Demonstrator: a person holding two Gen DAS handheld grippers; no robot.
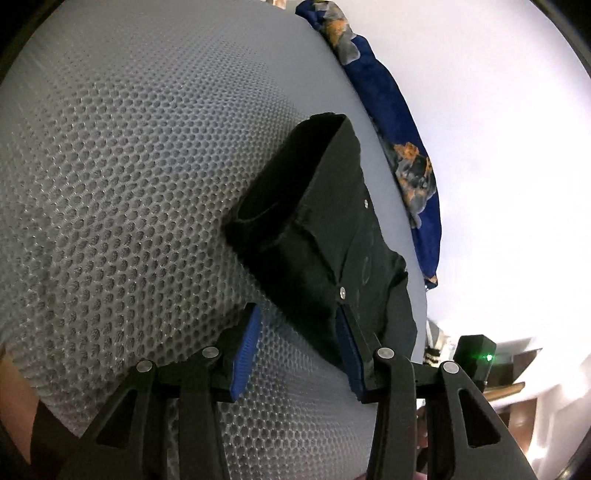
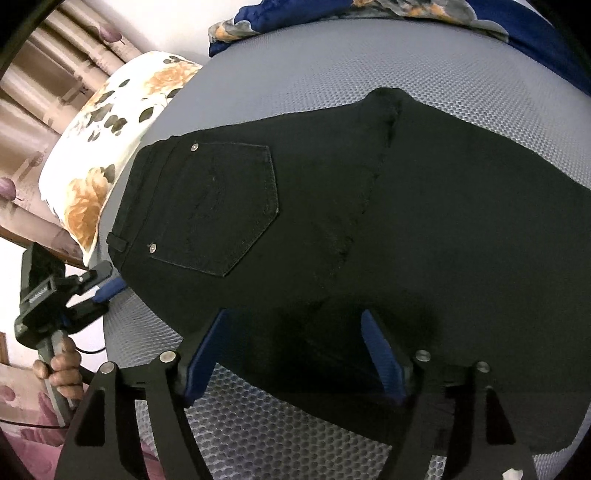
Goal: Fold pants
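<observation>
Black pants lie flat on a grey mesh mattress, back pocket up, waistband toward the left. In the left wrist view the pants show end-on at the waistband. My left gripper is open at the waistband's near corner, its blue pads either side of the edge; it also shows in the right wrist view. My right gripper is open, hovering over the pants' near edge, holding nothing.
A floral pillow lies at the mattress's left end. A blue floral blanket runs along the far edge; it also shows in the right wrist view. Curtains hang behind. The mesh mattress extends left.
</observation>
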